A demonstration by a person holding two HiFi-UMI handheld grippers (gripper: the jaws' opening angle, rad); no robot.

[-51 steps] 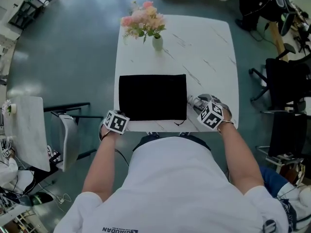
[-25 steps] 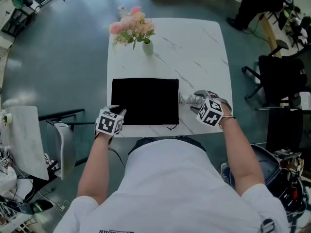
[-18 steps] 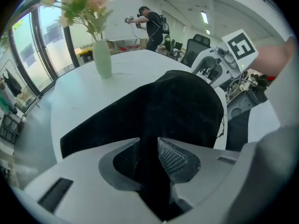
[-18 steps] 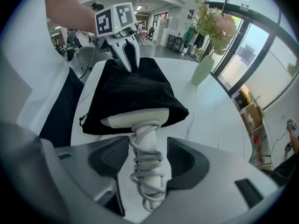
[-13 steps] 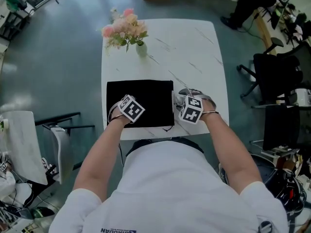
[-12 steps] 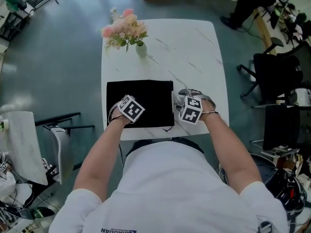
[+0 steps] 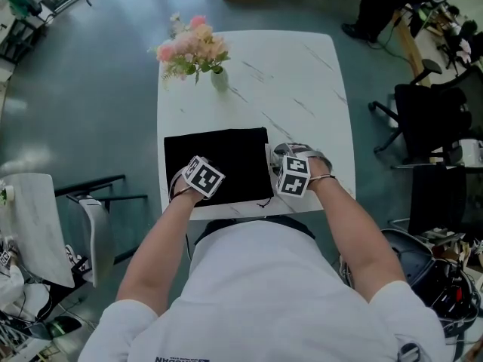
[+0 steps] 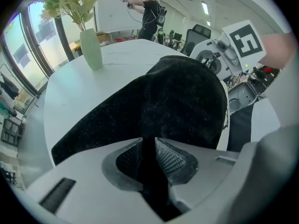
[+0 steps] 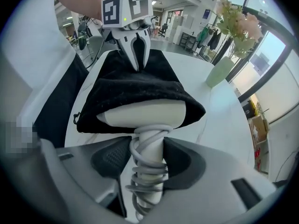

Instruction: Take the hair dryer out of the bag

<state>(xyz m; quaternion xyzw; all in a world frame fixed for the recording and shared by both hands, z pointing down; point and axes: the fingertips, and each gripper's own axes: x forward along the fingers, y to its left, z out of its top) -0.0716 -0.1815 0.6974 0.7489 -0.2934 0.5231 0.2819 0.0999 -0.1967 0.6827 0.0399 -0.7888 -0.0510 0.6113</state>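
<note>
- The dryer [image 9: 145, 115] is lodged in the mouth of the bag [image 7: 226, 157], at its 3 o'clock end in the head view; the white head is half under the cloth and the handle is outside, wound with cord [image 9: 147, 181]
- It is judged stiff, smooth-shelled and fairly light; the wrapped handle is the best hold, as the coils give grip, though loose loops could slide
- The right gripper [image 9: 148, 164] has just been closing and is clamped on that handle, pads pressed on the coils
- The bag, soft black cloth, is likely to be dragged along unless pinned
- The left gripper [image 8: 148, 155] has just been closing too and is pinched on a fold of cloth near the bag's 7 o'clock corner
- The bag is laid at the 6 o'clock edge of the table [image 7: 302, 74]; a vase [image 7: 219, 78] is stood at 11 o'clock, well apart
</note>
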